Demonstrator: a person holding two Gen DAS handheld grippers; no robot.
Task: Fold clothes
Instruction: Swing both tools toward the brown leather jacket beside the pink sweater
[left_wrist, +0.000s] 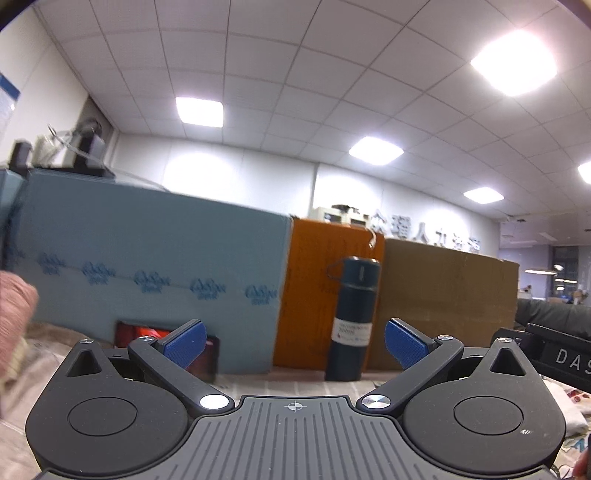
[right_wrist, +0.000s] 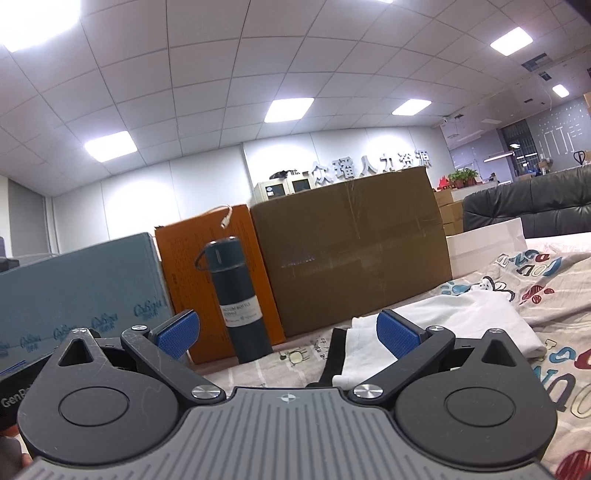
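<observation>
Judging the white T-shirt (right_wrist: 436, 325) at 1 o'clock: light, limp, pinch its near edge w/ right gripper (right_wrist: 286, 332); both grippers, incl. left gripper (left_wrist: 293, 343), spread wide, empty.

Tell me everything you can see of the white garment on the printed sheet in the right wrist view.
The white garment looks like soft cotton, loosely folded into a rough rectangle with rumpled edges. It lies flat on the cartoon-printed sheet, in front of the brown cardboard box. A black strip lies along its left edge; whether this is part of it is unclear. The right tool stands open just before it, not touching, its right pad hiding part of the cloth.
</observation>
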